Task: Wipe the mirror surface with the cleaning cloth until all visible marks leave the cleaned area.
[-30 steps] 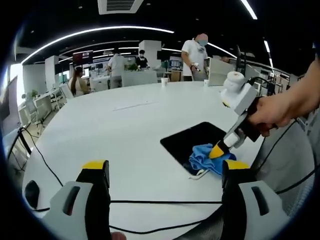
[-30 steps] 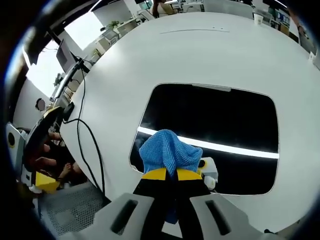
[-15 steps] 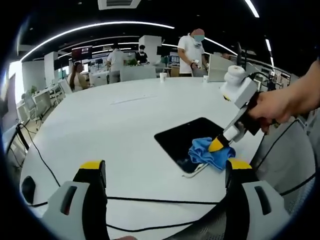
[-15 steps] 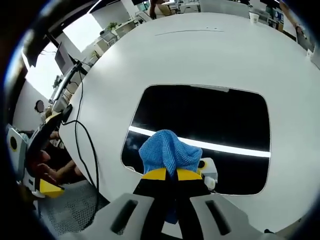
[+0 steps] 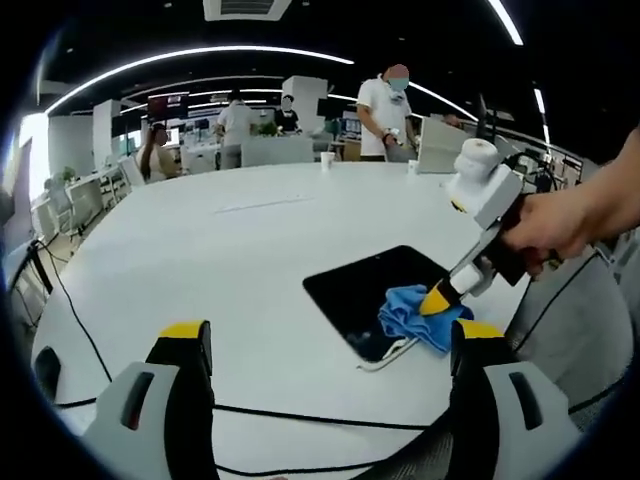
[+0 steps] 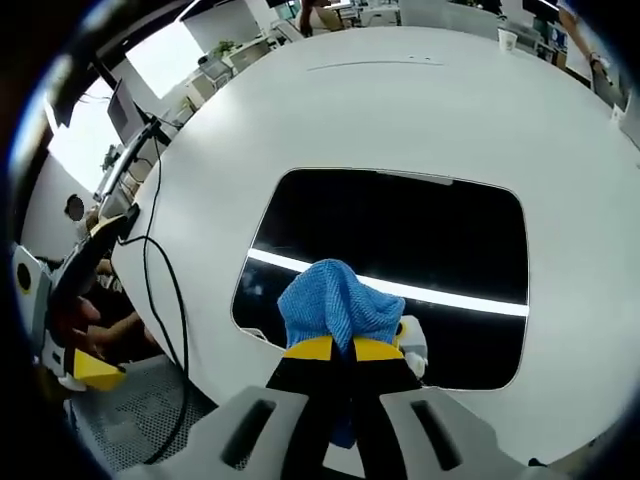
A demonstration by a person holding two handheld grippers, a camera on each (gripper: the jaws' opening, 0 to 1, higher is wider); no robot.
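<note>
The mirror lies flat on the white table, near its edge. The right gripper, jaws pinched together, presses the blue cloth on the mirror's near part. The left gripper hovers wide apart, holding nothing.

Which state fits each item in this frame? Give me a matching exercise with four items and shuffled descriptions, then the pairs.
Items:
1. cleaning cloth
2. mirror
3. left claw
4. right claw

Descriptions:
A. open, holding nothing, above the white table
B. dark, lying flat, reflecting a bright strip of light
C. blue, bunched, pressed on the mirror's near part
D. shut on the blue fabric

Pairs: 1-C, 2-B, 3-A, 4-D
</note>
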